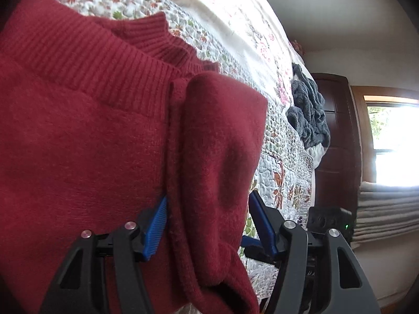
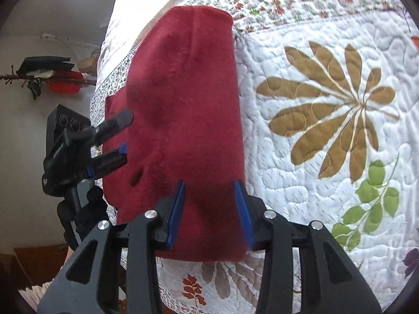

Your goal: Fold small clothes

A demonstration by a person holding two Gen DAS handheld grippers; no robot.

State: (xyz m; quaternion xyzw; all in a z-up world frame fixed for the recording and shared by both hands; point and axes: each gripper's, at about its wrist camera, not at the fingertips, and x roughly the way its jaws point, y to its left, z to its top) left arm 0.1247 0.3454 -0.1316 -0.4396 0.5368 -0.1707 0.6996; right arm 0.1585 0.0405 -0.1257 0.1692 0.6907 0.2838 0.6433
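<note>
Tools straddle sweater edges; quilt beside.

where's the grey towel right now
In the left wrist view, the grey towel lies bunched at the quilt's right edge, beyond the red sweater, beside the dark wooden door.

i can read nothing: the white print on my left gripper, beside the red sweater, is too blurred.

Sweater on quilt; towel pile beyond it, at quilt's far edge.
</note>
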